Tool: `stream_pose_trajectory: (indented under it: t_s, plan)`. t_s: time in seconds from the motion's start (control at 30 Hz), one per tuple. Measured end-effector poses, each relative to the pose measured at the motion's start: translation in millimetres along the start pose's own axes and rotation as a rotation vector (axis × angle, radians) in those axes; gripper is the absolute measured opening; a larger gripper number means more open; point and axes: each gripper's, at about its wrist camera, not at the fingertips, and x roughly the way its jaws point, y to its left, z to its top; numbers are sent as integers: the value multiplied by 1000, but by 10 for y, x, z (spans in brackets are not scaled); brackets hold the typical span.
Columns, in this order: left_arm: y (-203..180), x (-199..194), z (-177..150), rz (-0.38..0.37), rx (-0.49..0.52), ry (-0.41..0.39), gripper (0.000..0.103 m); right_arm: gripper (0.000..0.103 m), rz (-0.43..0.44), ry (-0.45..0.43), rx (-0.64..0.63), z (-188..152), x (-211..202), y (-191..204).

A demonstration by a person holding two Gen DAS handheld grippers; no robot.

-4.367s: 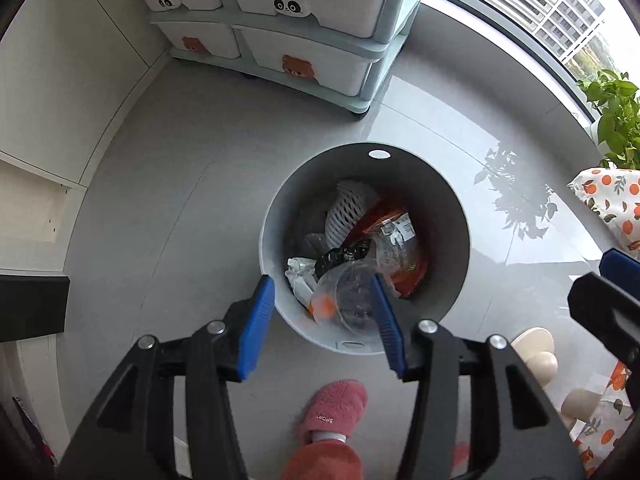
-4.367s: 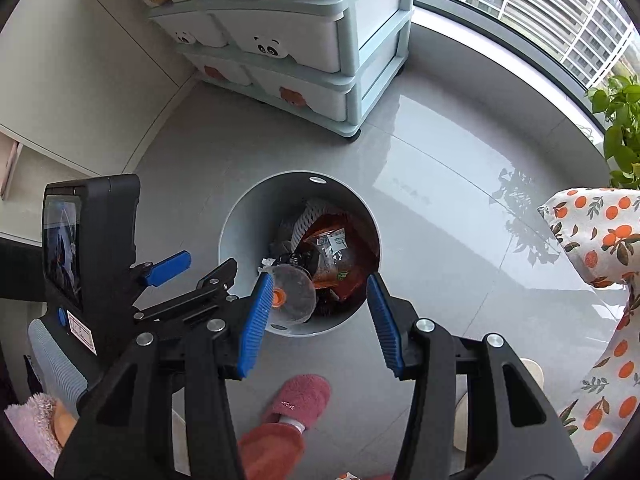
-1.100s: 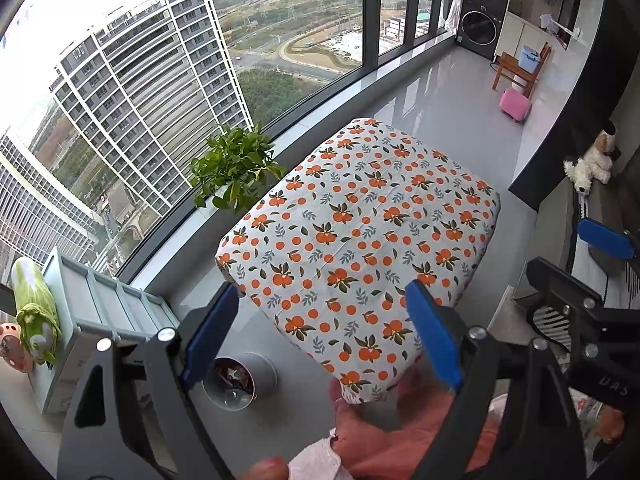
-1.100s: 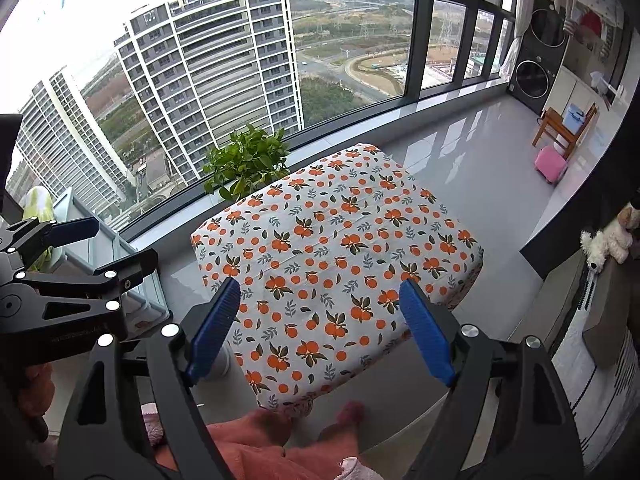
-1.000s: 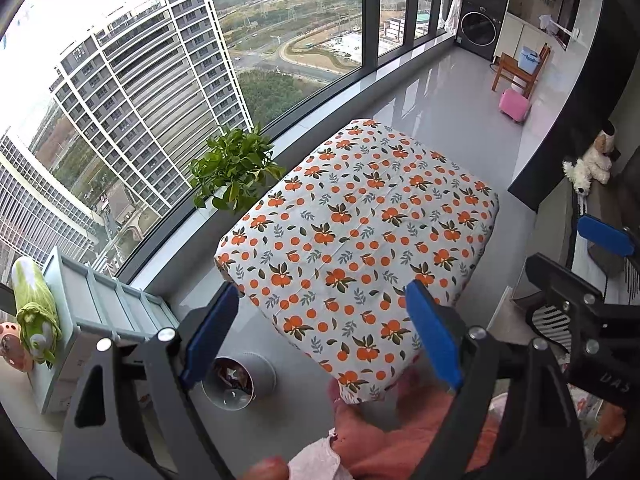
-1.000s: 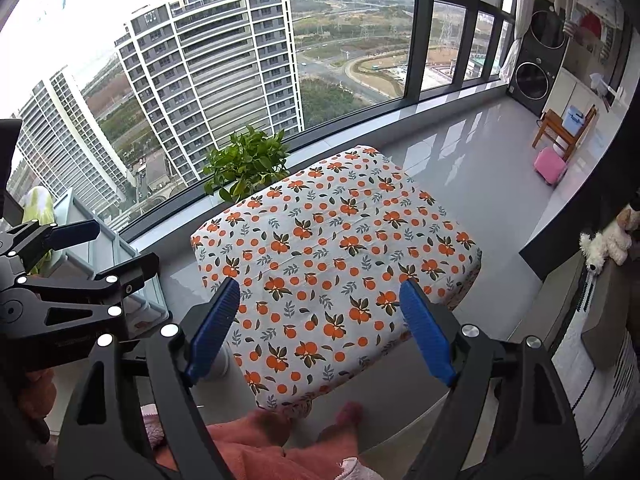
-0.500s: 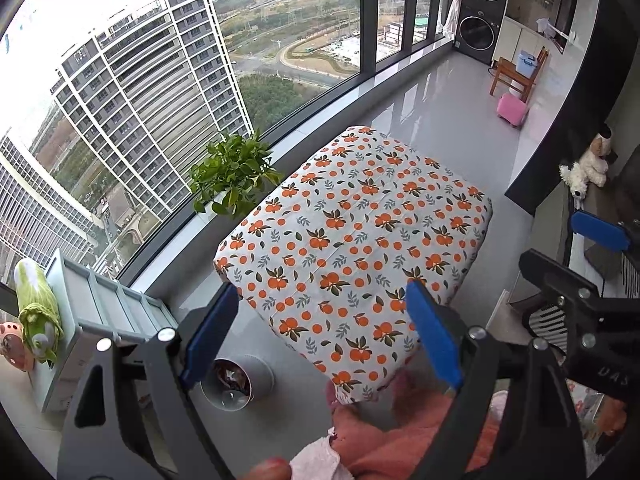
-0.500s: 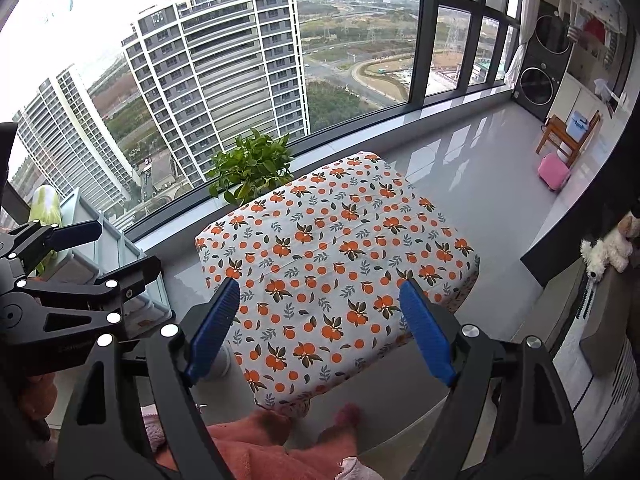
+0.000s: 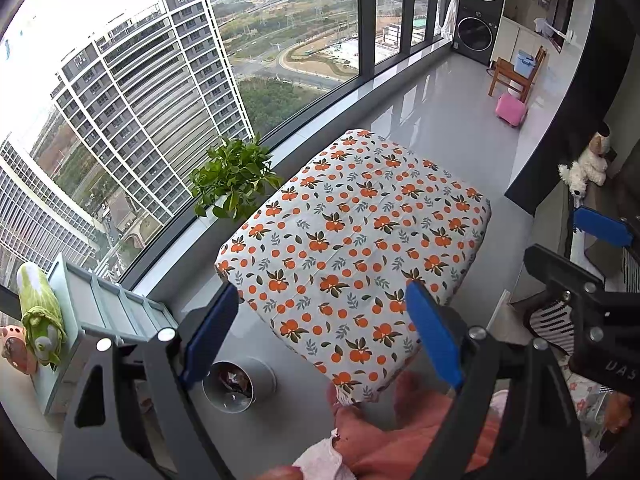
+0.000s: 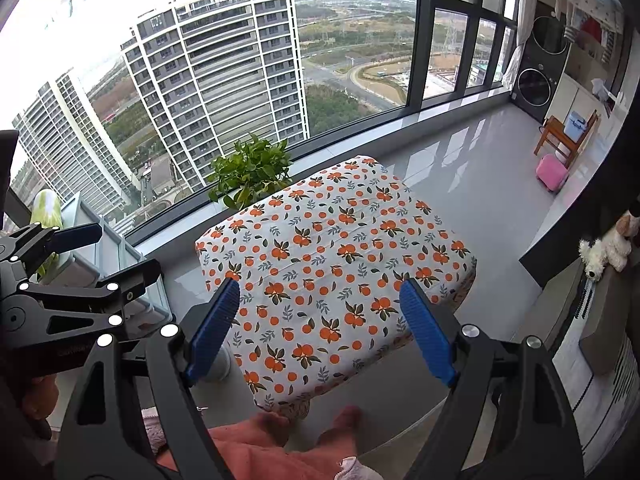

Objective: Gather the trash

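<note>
Both fingers [image 9: 434, 340] [image 10: 426, 328] wide and empty, orange-print table [image 9: 352, 248] ahead, trash bin [image 9: 262, 368] beside it, plant [image 9: 232, 178] behind

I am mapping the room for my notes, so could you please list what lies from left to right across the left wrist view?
Green plush toy → drawer unit → trash bin → orange-print table → pink stool → white stuffed dog.

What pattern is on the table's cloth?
Oranges with leaves on white cloth; right wrist view shows it best.
</note>
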Motion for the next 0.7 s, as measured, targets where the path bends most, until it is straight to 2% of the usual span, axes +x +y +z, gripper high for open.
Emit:
stream_pose_trajectory:
  t_s: [0.7]
  plan:
    - [9, 3, -12, 0, -3, -1, 85, 79, 1, -1, 0, 2, -11, -4]
